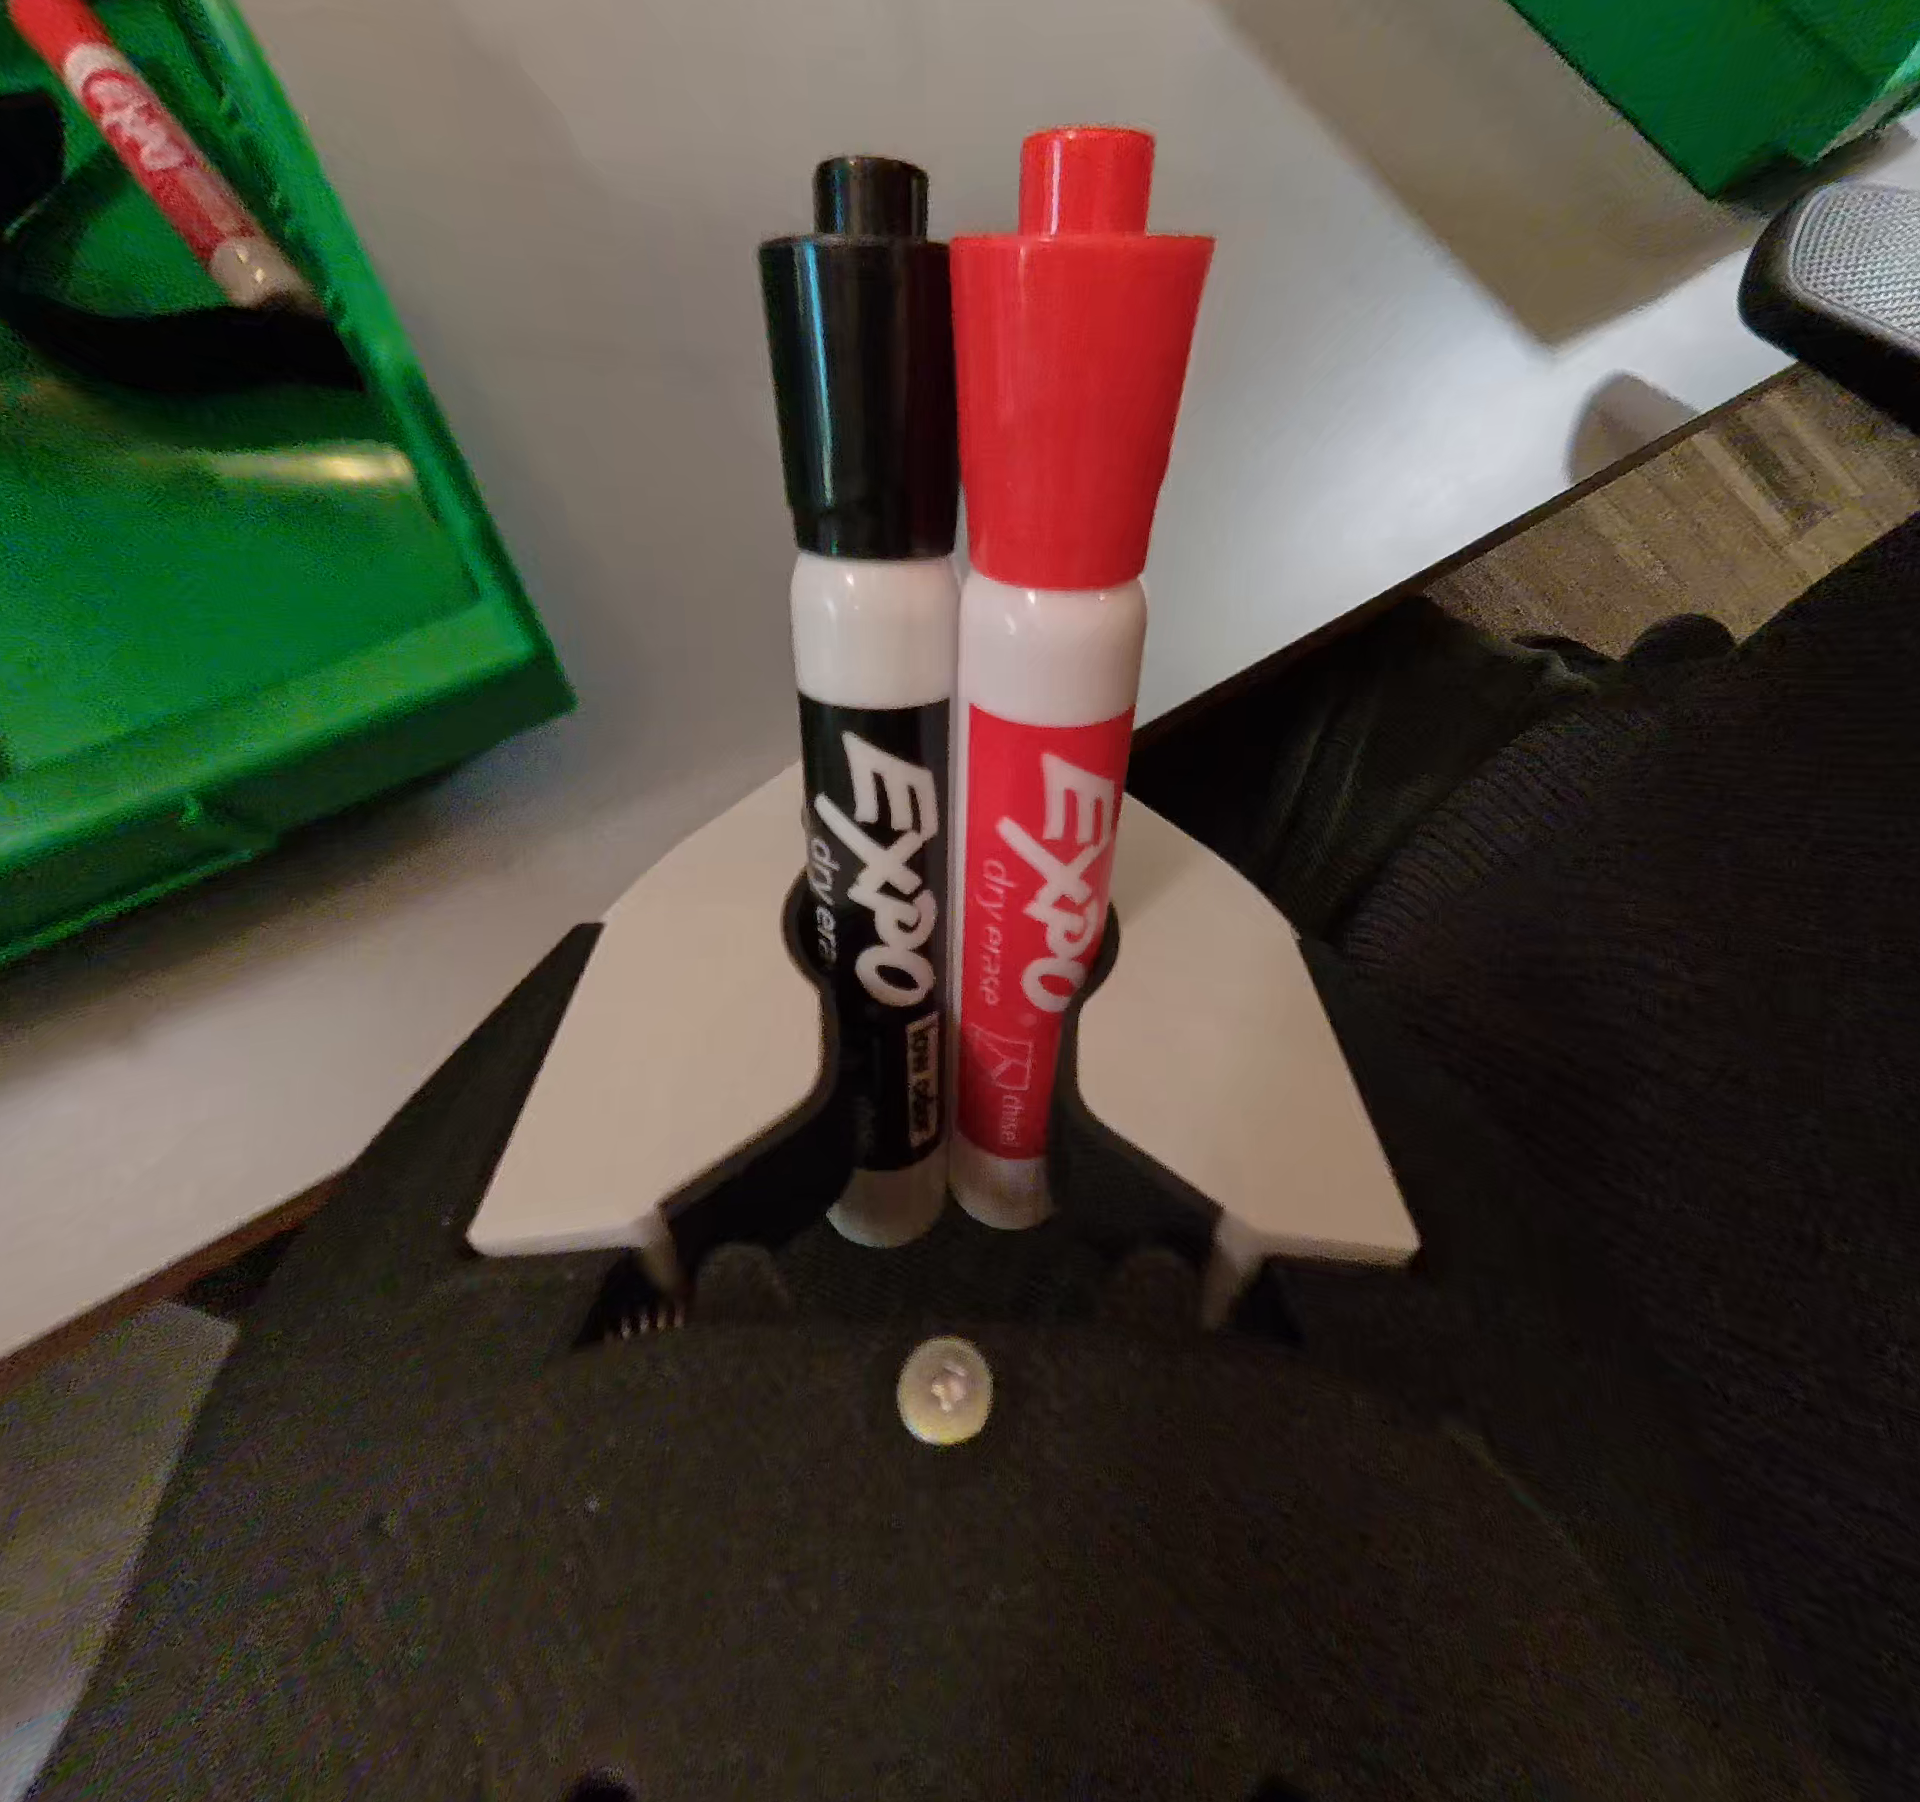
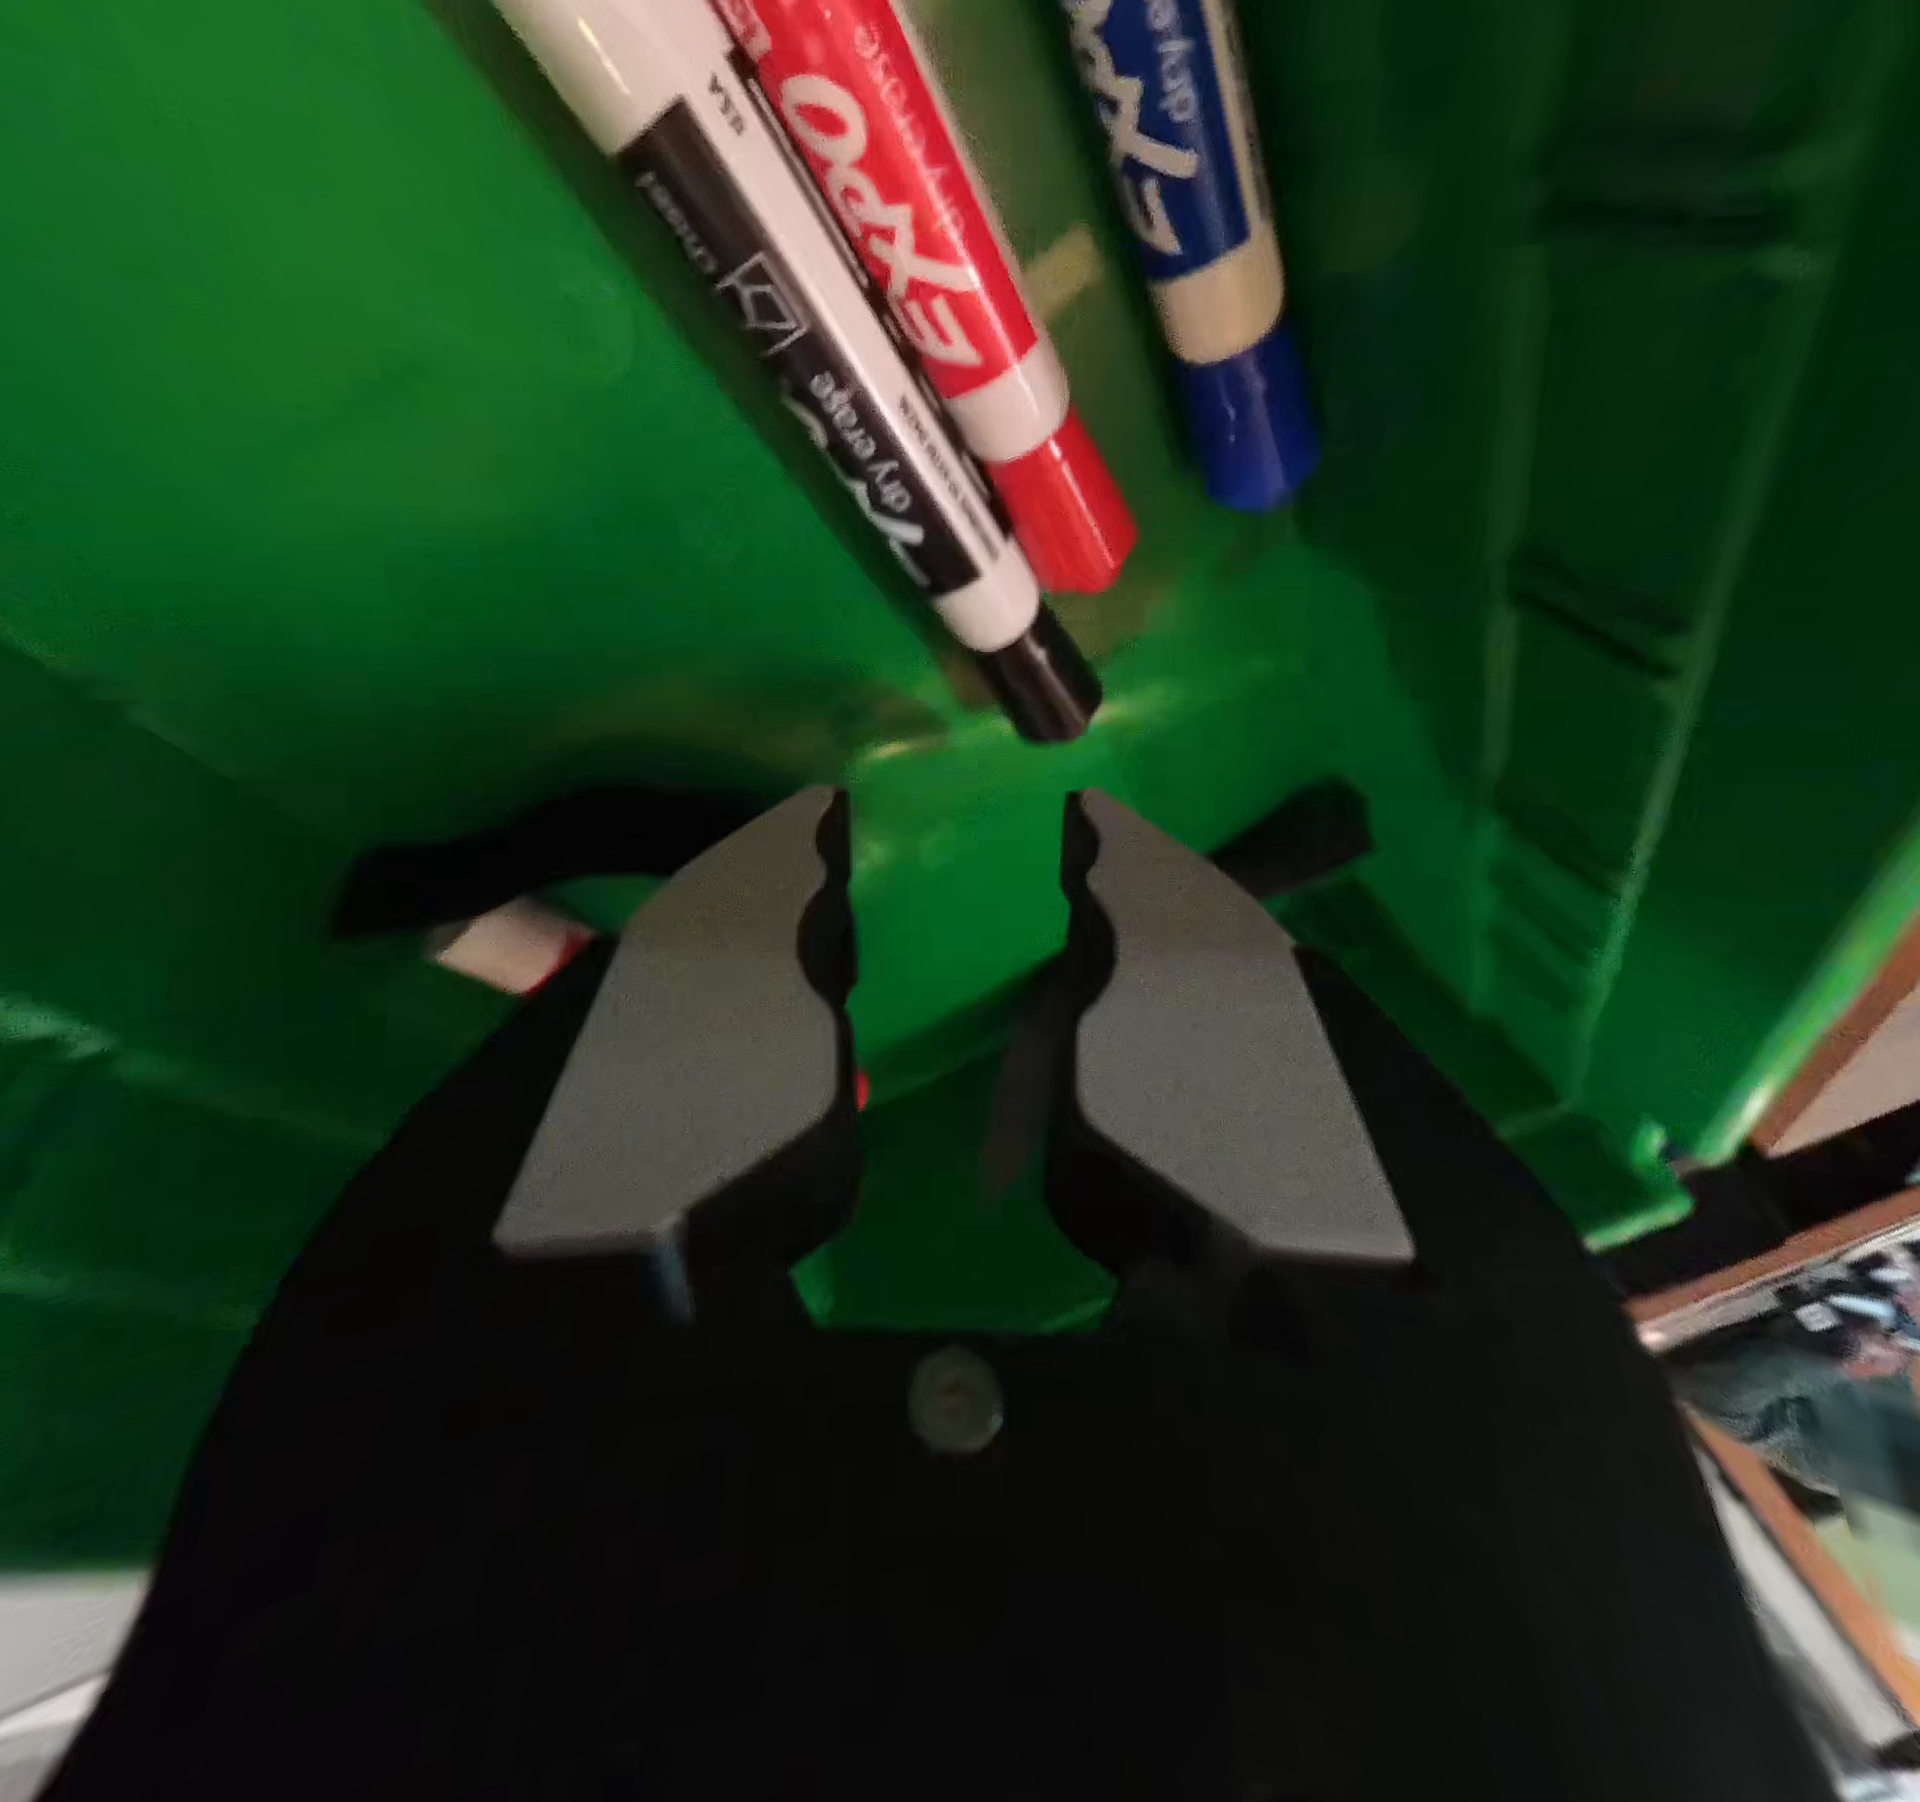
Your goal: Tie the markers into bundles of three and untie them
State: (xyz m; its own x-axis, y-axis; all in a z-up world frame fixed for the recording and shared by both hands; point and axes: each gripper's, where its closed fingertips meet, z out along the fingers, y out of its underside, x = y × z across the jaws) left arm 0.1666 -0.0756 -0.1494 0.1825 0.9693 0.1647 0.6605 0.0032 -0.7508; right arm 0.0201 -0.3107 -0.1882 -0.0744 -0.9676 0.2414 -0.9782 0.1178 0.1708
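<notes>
Black and red, two capped markers (image 1: 961,672) stand side by side, clenched in the left gripper (image 1: 951,931) above the white worktop (image 1: 644,152), a green bin (image 1: 249,547) at left. Inside another green bin (image 2: 312,402), the right gripper (image 2: 956,817) hangs released, near three loose markers (image 2: 831,298).

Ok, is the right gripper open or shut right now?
Open. The right gripper shows a clear gap between its fingers, with green bin floor visible through it and nothing held; the black marker lies just ahead.
</notes>
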